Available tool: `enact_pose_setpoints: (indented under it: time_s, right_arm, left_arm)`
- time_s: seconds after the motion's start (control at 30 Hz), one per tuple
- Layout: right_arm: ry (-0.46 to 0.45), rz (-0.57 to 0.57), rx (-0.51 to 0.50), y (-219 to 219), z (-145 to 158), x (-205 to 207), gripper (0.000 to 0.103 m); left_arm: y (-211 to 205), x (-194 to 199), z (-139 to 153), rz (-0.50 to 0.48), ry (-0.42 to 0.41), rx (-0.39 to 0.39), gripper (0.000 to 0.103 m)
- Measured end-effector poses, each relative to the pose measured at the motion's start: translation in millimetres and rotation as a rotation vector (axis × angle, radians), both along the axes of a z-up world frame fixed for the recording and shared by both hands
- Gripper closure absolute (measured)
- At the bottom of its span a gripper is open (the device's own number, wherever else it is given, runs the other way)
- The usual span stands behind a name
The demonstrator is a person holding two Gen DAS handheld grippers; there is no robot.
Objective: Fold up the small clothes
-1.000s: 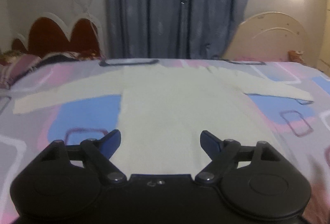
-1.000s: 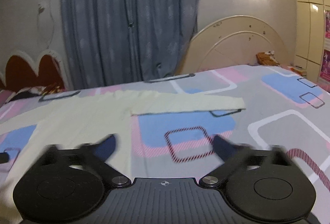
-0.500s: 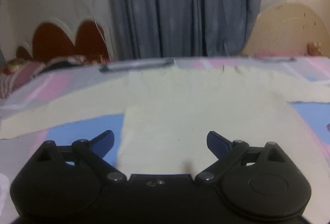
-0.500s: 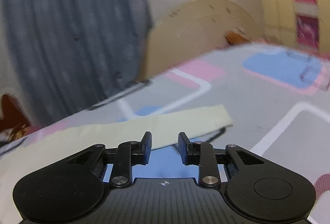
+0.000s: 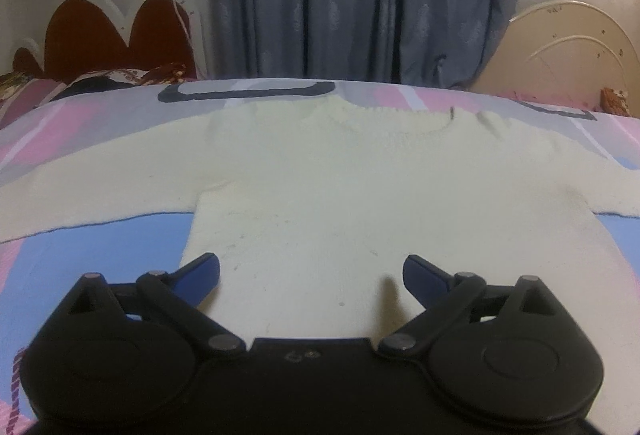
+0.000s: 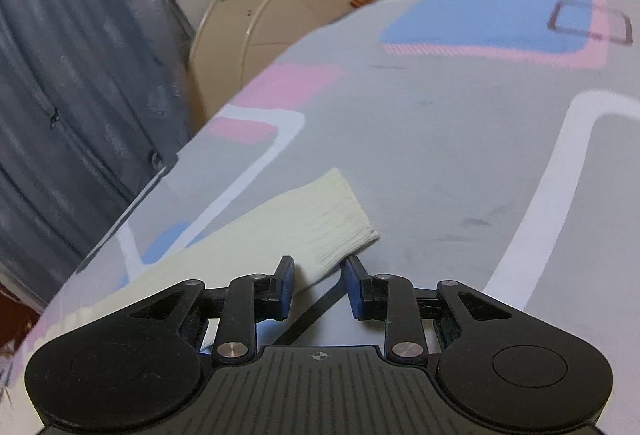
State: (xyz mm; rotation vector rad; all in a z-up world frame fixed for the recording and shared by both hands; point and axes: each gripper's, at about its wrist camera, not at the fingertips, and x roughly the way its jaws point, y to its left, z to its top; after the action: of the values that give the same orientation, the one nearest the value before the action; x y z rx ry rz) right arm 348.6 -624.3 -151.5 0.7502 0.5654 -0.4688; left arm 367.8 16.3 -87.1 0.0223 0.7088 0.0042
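My left gripper [image 5: 311, 270] is angled down with jaws spread wide, while my right gripper [image 6: 319, 277] sits narrowed, rolled sideways.

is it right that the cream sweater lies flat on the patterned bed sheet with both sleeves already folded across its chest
Not quite. The cream sweater does lie flat on the patterned bed sheet, but its sleeves are not folded: the left wrist view shows both spread out sideways, and the right wrist view shows one cuff lying straight on the sheet ahead of the right gripper.
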Motion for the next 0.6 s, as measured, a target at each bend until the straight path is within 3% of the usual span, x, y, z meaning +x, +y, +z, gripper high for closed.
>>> enact_pose_setpoints:
  time_s: [0.23,0.27,0.3,0.33,0.37,0.5,0.57,0.6]
  right_arm:
    - [0.023,0.011,-0.049,-2.8,7.6,7.4,0.076]
    - [0.031,0.013,-0.06,-1.9,9.0,8.1,0.08]
    - [0.05,0.024,-0.082,-0.6,11.0,9.9,0.094]
    - [0.066,0.03,-0.097,2.6,12.0,14.2,0.101]
    - [0.075,0.037,-0.129,8.0,16.2,17.1,0.101]
    - [0.029,0.176,-0.298,68.8,45.6,38.7,0.101]
    - [-0.025,0.309,-0.37,119.2,60.3,49.2,0.101]
    - [-0.05,0.373,-0.392,144.7,65.0,54.2,0.101]
  left_arm:
    - [10.4,9.1,1.5,-0.009,0.016,-0.011,0.006]
    - [12.4,9.3,2.7,-0.012,0.017,-0.008,0.006]
    - [15.1,9.8,4.1,-0.009,0.017,-0.002,0.006]
    - [18.2,11.2,5.4,-0.002,0.018,0.0,0.006]
    - [22.3,12.0,6.9,0.007,0.017,-0.005,0.005]
    - [40.1,18.1,10.6,0.022,0.033,-0.054,0.007]
    - [44.0,23.1,12.7,0.018,0.033,-0.053,0.019]
    - [44.8,25.6,13.8,0.018,0.033,-0.04,0.02]
